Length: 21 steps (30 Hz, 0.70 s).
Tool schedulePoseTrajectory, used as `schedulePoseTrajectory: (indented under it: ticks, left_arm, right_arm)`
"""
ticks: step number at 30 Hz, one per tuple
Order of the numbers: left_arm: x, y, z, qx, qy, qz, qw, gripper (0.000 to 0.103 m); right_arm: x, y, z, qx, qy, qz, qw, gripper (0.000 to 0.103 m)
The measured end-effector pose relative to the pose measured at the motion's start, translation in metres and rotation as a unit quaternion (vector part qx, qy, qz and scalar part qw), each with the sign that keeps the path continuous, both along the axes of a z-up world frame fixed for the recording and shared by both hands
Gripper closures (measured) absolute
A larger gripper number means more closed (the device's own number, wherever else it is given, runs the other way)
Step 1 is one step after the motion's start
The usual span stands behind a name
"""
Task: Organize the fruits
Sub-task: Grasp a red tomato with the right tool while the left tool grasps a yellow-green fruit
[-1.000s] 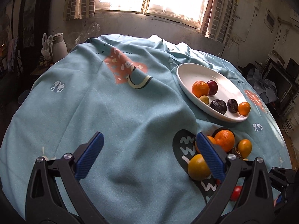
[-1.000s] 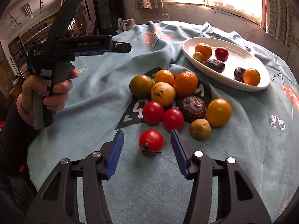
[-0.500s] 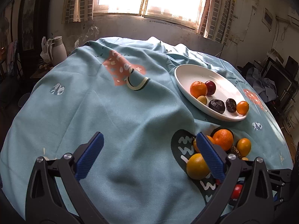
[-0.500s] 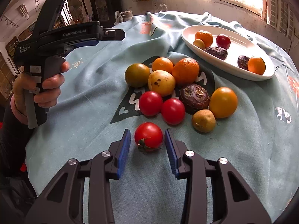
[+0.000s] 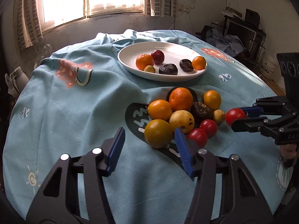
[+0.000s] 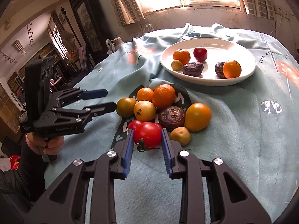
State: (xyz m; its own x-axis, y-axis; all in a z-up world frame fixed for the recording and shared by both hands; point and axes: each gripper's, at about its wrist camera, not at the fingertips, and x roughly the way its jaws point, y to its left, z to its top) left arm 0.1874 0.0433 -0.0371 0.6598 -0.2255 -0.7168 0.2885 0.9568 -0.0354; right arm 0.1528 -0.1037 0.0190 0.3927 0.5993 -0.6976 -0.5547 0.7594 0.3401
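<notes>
At the left, the left gripper is seen with its jaws spread wide and nothing between them; its right blue pad lies just beside a greenish-yellow fruit at the near edge of the fruit pile. In the right wrist view the same gripper is held above the cloth-covered surface, to the left of the pile. The pile is gathered in the middle of the surface, near of a white plate, on which six fruits are already placed, among them an orange and a red plum. At the right, a red tomato is clamped between the jaws of the right gripper, both blue pads being pressed against its sides. The tomato is held just near of the pile, seemingly clear of the cloth, with its stem turned toward the camera.
</notes>
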Motion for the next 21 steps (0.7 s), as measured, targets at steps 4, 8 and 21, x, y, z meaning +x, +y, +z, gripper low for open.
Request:
schedulePoseTrajectory:
  ticks: [4,8,21]
  left_arm:
    - [0.003,-0.005,-0.008,0.007,0.01,-0.007,0.9999,0.059]
    - [0.005,-0.01,-0.01,0.019,0.0,-0.01,0.9998,0.059]
    - [0.018,-0.023,-0.025,0.046,0.021,-0.015,0.9986,0.059]
  right_arm:
    - [0.001,0.0,-0.001,-0.001,0.003,-0.002,1.0,0.073]
    - [0.0,0.0,-0.001,-0.002,0.002,-0.002,1.0,0.073]
    - [-0.002,0.0,-0.001,-0.005,0.0,-0.003,1.0,0.073]
